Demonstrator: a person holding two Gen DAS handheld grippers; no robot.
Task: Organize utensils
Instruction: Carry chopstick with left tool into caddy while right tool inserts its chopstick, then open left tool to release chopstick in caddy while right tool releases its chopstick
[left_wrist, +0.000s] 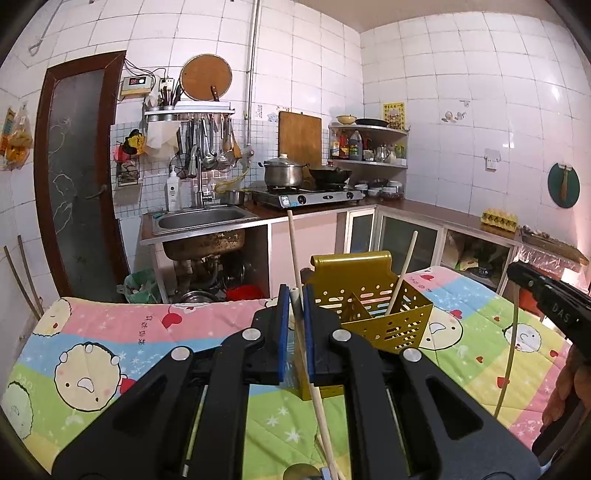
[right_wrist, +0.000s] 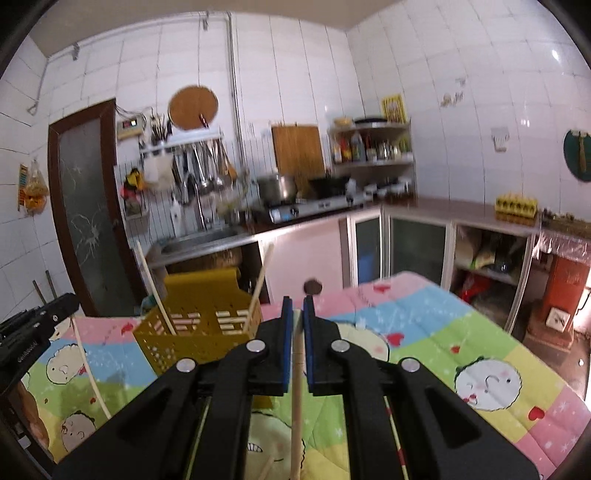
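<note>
Chopsticks are the business here: the left hand-held gripper (left_wrist: 296, 295) has its blue pads closed almost together on one pale chopstick (left_wrist: 314, 387), which runs up between the fingers and ends just past the tips. The right hand-held gripper (right_wrist: 297, 304) is likewise pinched nearly closed on another pale chopstick (right_wrist: 296, 398), whose top sits between its pads.

Both grippers hover over a table covered by a cartoon-print cloth (left_wrist: 110, 332) in pink, blue, green and yellow patches. Just beyond the left gripper, on that cloth, stands a gold perforated utensil holder (left_wrist: 369, 306) with inner dividers and a curled back plate. One chopstick (left_wrist: 402, 273) leans tilted inside a compartment of it; a second long stick (left_wrist: 294, 247) rises steeply just behind the left gripper's tips.

Farther off, a steel sink (left_wrist: 201, 219) sits in the kitchen counter, with a gas stove (left_wrist: 306, 195) carrying a lidded pot (left_wrist: 282, 171) and a dark wok (left_wrist: 330, 174). A yellow egg carton (left_wrist: 499, 218) rests on the counter's right stretch.
</note>
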